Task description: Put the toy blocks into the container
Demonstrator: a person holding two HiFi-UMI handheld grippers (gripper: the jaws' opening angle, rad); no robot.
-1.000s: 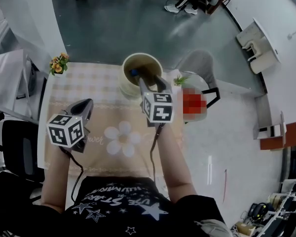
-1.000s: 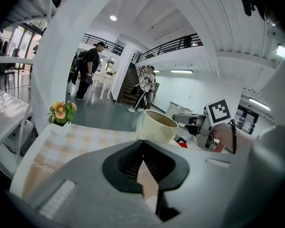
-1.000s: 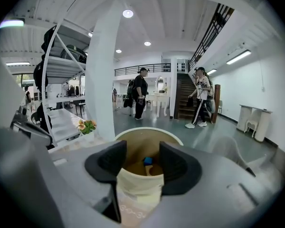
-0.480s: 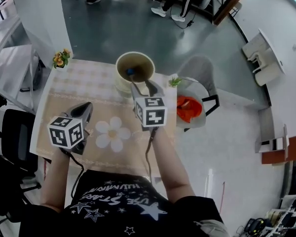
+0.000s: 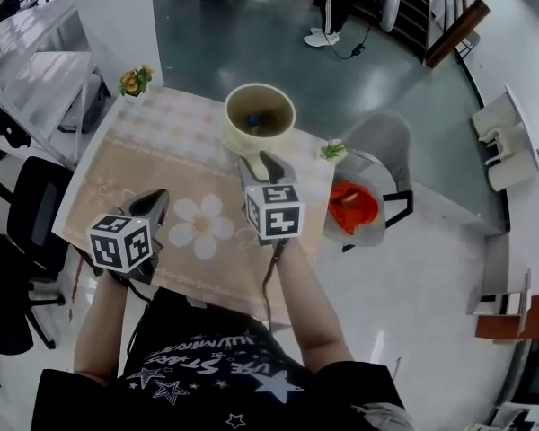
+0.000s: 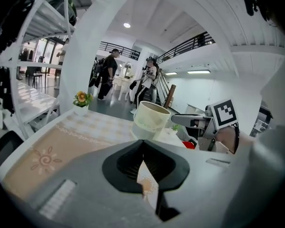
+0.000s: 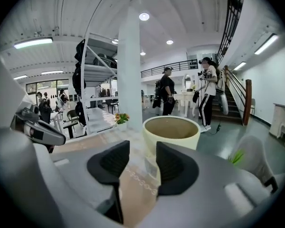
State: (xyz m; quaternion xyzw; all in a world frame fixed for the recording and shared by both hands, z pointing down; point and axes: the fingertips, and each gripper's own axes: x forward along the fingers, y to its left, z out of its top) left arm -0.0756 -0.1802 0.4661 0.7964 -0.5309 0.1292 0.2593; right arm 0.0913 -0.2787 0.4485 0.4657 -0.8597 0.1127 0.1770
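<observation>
Both are empty: left gripper (image 6: pixel 142 144) pinched together, right gripper (image 7: pixel 142 158) apart though just narrowed, facing the container (image 7: pixel 171 129).

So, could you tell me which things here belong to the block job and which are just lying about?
Job: cream container, blue block inside it.
Lying about: potted flowers, small green plant, grey chair, orange item on it.

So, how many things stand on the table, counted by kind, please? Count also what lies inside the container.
Container: 1
Blue block, inside it: 1
Potted plants: 2, flower pot and green plant
Total: 4
</observation>
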